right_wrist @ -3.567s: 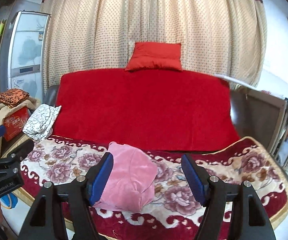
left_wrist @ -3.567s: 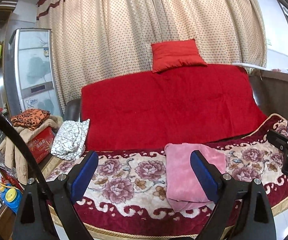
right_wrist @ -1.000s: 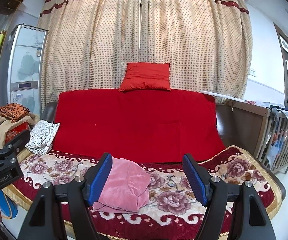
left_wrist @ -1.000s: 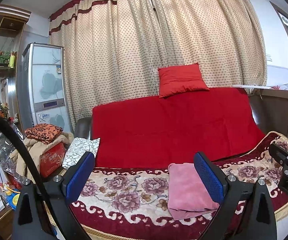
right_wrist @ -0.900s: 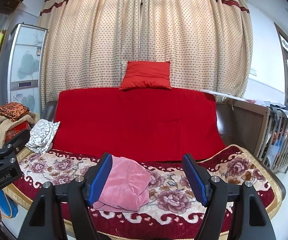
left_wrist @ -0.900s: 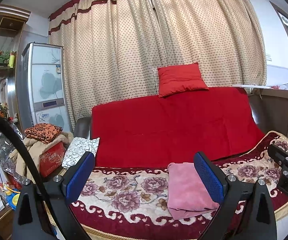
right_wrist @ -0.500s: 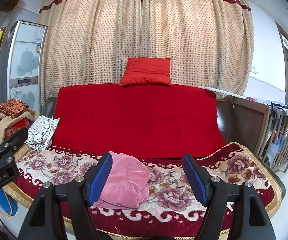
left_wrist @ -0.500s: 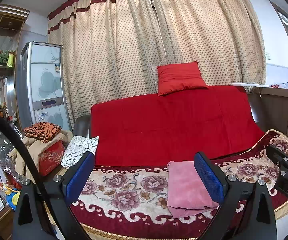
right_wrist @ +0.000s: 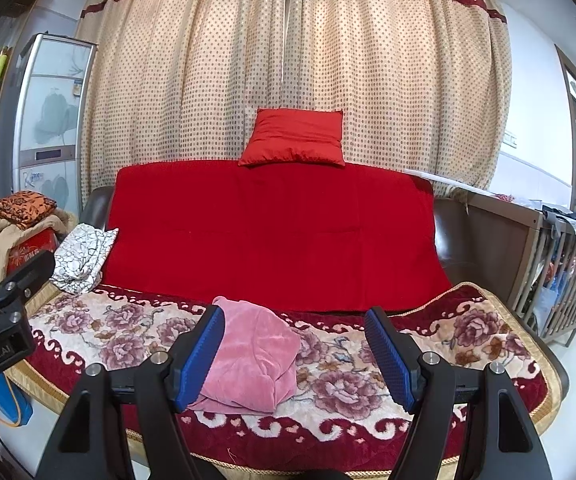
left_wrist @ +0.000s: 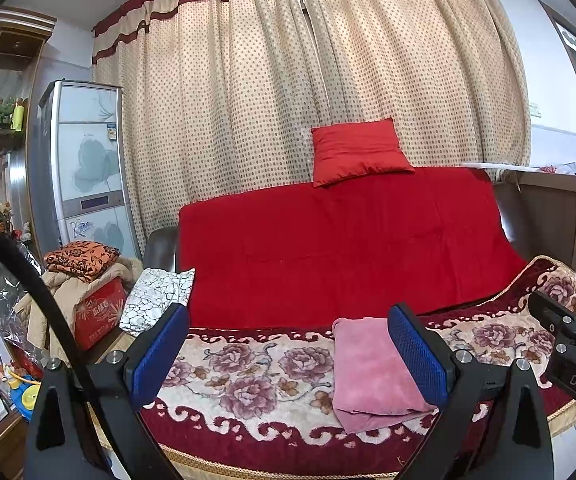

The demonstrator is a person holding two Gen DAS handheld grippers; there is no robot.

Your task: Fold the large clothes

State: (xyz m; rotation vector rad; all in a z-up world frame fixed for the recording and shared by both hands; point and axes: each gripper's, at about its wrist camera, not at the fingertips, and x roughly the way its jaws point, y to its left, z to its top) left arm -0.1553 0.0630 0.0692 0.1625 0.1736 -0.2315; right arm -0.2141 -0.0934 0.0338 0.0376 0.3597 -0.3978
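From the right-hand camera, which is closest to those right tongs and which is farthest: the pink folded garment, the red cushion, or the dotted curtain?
1. The pink garment: nearest, on the flowered blanket just past the right tongs, towards their left pad.
2. The red cushion: farther, atop the sofa back, centred.
3. The dotted curtain: farthest, hanging behind the cushion.

Folded garment on floral blanket, cushion atop sofa back behind, curtain behind sofa

Black fingers, blue ribbed pads, silver screws.
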